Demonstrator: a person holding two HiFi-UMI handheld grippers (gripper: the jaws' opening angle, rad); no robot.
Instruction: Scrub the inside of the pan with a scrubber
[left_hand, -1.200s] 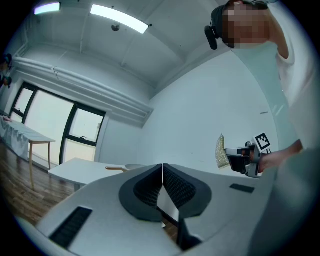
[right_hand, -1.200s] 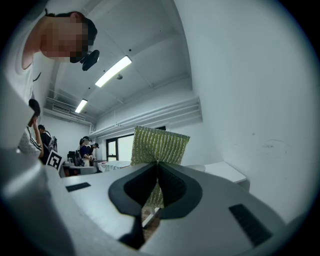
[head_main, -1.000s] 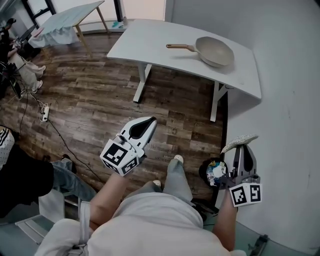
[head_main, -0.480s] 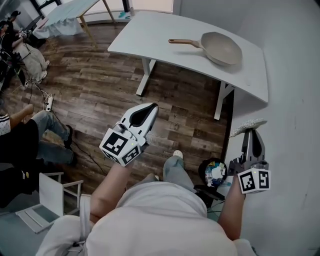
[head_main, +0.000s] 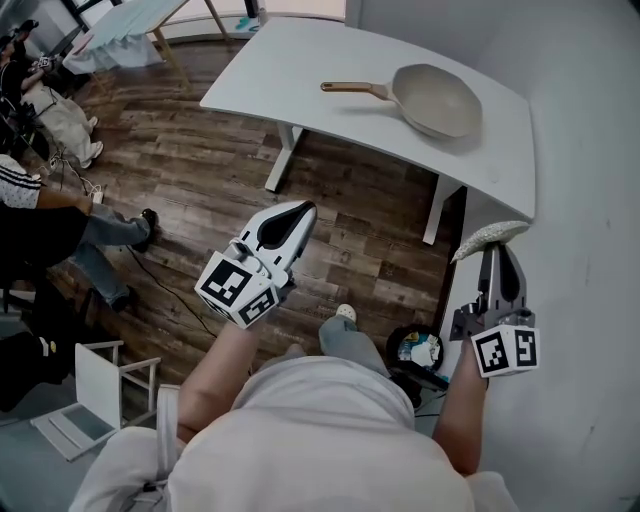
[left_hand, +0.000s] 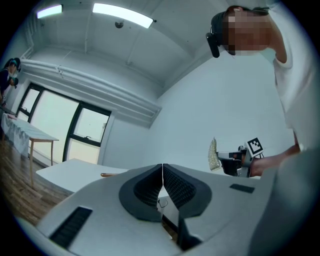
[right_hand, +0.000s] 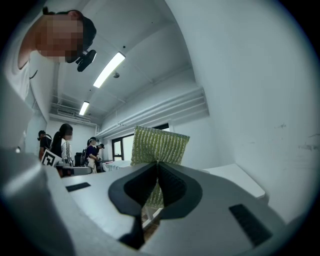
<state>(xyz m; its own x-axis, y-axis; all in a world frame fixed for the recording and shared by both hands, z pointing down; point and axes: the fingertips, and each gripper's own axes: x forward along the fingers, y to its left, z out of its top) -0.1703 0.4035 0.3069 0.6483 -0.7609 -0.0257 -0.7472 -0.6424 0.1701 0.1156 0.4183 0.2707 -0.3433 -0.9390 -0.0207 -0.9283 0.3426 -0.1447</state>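
Sitting on table (head_main: 290, 70), pan (head_main: 440, 98); litter (head_main: 422, 350) in floor bin (head_main: 395, 352).

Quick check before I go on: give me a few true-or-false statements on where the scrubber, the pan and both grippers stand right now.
1. The right gripper is clamped on the scrubber. True.
2. The pan lies on the floor. False: it sits on the white table.
3. The left gripper is shut with nothing in it. True.
4. The scrubber touches the inside of the pan. False: it is held in the air, apart from the pan and short of the table.
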